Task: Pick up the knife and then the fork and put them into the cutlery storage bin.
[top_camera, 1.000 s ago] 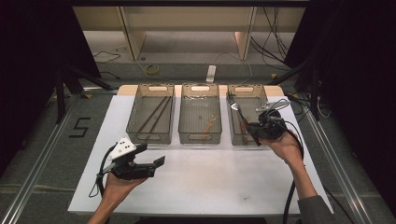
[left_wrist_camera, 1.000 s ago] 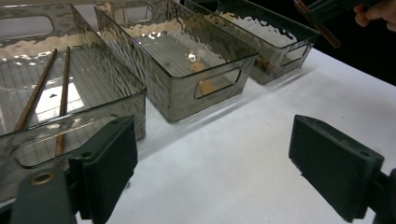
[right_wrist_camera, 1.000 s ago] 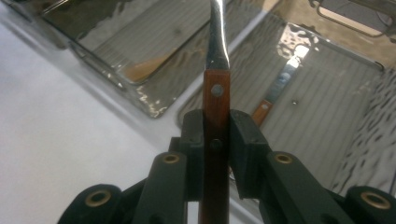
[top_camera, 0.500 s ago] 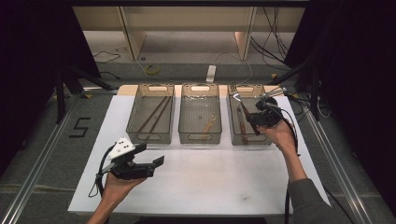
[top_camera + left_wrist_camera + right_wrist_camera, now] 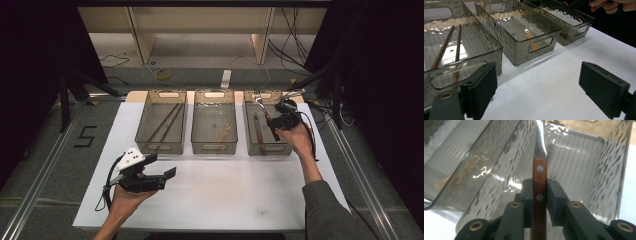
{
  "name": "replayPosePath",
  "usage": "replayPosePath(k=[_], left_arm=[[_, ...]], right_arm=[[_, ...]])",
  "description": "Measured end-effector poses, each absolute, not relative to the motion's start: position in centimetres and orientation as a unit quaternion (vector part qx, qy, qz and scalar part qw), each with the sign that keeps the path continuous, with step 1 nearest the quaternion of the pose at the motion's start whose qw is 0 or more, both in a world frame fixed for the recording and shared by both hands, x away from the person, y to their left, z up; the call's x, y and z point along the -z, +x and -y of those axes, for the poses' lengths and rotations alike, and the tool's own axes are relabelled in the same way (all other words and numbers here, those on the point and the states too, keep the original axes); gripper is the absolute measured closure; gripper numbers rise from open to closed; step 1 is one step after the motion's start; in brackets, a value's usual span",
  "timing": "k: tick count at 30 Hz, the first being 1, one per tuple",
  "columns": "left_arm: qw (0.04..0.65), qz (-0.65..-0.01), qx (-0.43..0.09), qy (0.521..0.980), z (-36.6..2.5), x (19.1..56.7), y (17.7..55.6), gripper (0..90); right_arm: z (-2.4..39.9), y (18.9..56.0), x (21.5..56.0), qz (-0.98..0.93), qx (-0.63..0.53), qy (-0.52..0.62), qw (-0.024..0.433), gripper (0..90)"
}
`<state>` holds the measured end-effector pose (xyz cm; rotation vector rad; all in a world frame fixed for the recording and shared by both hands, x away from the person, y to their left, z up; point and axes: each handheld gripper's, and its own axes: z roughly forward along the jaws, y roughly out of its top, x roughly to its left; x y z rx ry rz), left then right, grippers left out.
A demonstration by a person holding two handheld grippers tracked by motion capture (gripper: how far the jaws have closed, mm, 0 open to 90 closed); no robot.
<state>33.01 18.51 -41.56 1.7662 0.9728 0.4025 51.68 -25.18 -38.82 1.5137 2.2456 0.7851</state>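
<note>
— One wooden-handled utensil (image 5: 539,182), where is it?
— I have it clamped in my right tongs (image 5: 539,192), over the right-hand bin (image 5: 267,149).
— And the left tongs (image 5: 539,92)?
— Spread apart, nothing between, above the white worktop (image 5: 225,195).

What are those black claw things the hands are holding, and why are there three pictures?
A person holds a squeeze tool in each hand. One picture looks down from above; the other two come from small cameras riding on each tool. On the white table stand three see-through bins. The left bin has two chopsticks, the middle bin a small wooden spoon. The right gripper pinches a fork by its wooden handle, over the right bin. The left gripper is open, holding nothing.
</note>
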Motion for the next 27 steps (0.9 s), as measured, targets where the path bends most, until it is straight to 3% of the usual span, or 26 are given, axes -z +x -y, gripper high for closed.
replayPosePath(k=[2, 8, 15, 27], left_arm=[[0.517, -0.404, -0.168, 0.735, -18.6, 41.5, 33.0, 14.6], [0.517, -0.405, -0.167, 0.735, -18.6, 41.5, 33.0, 14.6], [0.519, -0.407, -0.168, 0.733, -18.7, 41.5, 33.0, 14.6], [0.527, -0.409, -0.160, 0.728, -18.9, 41.4, 32.9, 14.7]], right_arm=[[25.2, 51.9, 39.1, -0.783, -0.277, 0.535, 0.154, 74.9], [24.9, 51.5, 38.8, -0.783, -0.297, 0.526, 0.146, 57.3], [23.8, 48.6, 38.1, -0.792, -0.337, 0.489, 0.140, 39.6], [21.4, 41.3, 40.5, -0.803, -0.395, 0.426, 0.134, 31.7]])
